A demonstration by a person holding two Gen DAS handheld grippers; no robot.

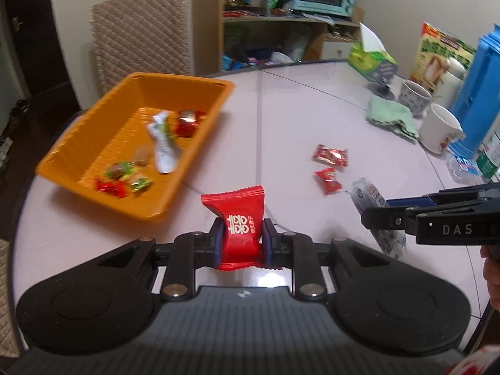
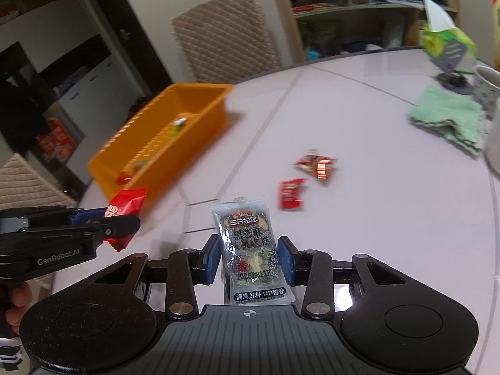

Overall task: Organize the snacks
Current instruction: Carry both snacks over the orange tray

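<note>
Left gripper (image 1: pixel 240 239) – fingers clamped on a red packet (image 1: pixel 239 229) w/ white double-happiness characters; packet stands upright, long axis vertical, crimped top edge up, above the desk (image 1: pixel 297 109) just beside the near corner of the orange tray (image 1: pixel 200 143). Right wrist view shows the same gripper at left, body marked "GenRobot.AI", red packet sticking out past the fingertips.

Right gripper (image 2: pixel 250 257) – fingers pressed on both sides of a clear-and-blue packet (image 2: pixel 250 250), upright, long axis vertical. Readable print: 三只松鼠 at top, a date starting 2025, bottom band 满满好料 口口留香. Middle characters too blurred to read for sure. In left wrist view this gripper comes in from the right, arm marked "DAS".

On desk: 2 small red candies loose, well apart from the tray – larger candy (image 1: pixel 331 155) farther, smaller candy (image 1: pixel 327 180) nearer, close together. Print on them unreadable.

In tray: approx 6 pcs – a white-green wrapper (image 1: pixel 162 140) lying lengthwise, a red one (image 1: pixel 187 122) by the far end, a cluster of red/green ones (image 1: pixel 125 178) at the near end; blur, count not firm.

Right side of desk: green cloth (image 1: pixel 392 118), 2 mugs (image 1: pixel 439 128), tissue box (image 1: pixel 372 59), blue box (image 1: pixel 478 87).
</note>
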